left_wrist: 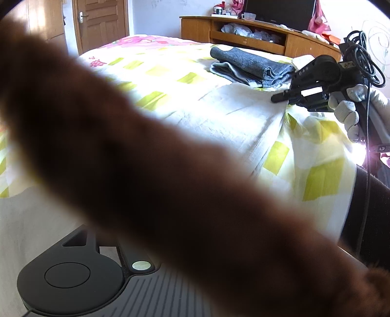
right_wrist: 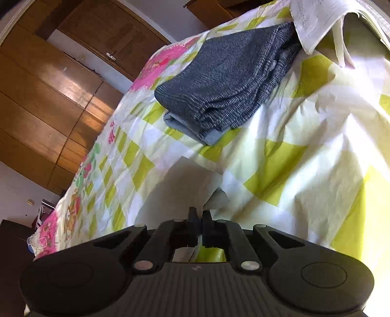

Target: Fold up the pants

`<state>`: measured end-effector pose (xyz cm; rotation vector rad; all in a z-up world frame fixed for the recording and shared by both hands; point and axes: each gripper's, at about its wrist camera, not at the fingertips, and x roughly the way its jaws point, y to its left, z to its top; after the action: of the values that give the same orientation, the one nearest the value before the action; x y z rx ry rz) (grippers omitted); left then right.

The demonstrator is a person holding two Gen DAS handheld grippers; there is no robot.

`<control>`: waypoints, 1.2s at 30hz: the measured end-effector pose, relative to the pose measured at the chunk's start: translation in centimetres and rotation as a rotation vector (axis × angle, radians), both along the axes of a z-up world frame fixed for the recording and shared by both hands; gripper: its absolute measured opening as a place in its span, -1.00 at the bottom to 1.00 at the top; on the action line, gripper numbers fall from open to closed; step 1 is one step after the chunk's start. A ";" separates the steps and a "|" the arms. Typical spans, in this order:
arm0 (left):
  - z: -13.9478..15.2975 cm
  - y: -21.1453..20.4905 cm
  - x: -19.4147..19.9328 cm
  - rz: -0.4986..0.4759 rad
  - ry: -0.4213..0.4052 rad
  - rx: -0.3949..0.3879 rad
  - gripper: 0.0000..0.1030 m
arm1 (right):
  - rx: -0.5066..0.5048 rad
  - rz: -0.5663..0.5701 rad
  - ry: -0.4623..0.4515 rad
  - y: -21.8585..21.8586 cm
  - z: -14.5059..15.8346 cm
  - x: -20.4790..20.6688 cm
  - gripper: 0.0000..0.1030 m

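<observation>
Pale white pants (left_wrist: 231,114) lie spread over a checked yellow and white bedspread (left_wrist: 156,70). My right gripper (left_wrist: 277,98), held in a gloved hand (left_wrist: 348,112), is shut on their edge. In the right wrist view its fingers (right_wrist: 193,217) pinch a fold of the same white cloth (right_wrist: 185,180). A folded dark grey pair of pants (left_wrist: 251,65) (right_wrist: 224,90) rests farther back on the bed. Only the left gripper's body (left_wrist: 73,275) shows. A blurred brown shape (left_wrist: 146,183) close to the lens hides its fingers.
A low wooden cabinet (left_wrist: 243,31) with a dark screen stands behind the bed, and a wooden door (left_wrist: 102,22) is at the back left. Wooden wardrobe doors (right_wrist: 48,97) line the far side. Another white cloth (right_wrist: 316,19) lies beyond the grey pants.
</observation>
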<state>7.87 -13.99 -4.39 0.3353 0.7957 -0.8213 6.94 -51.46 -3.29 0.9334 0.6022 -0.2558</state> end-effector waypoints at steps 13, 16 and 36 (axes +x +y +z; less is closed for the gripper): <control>-0.1 1.3 -1.2 0.021 0.027 -0.051 0.23 | -0.130 -0.040 0.065 -0.7 0.7 -0.6 -0.58; 0.4 2.6 -1.9 0.048 0.010 -0.049 0.23 | -0.156 -0.029 0.092 -0.1 0.7 -0.4 -0.58; 2.0 12.1 -3.1 0.209 -0.033 0.094 0.24 | -0.977 1.357 -0.136 32.1 1.4 -1.4 -0.37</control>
<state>4.75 -1.87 -2.40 0.3423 0.8255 -0.5828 5.58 -19.31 -1.85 -0.4928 0.7450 0.6939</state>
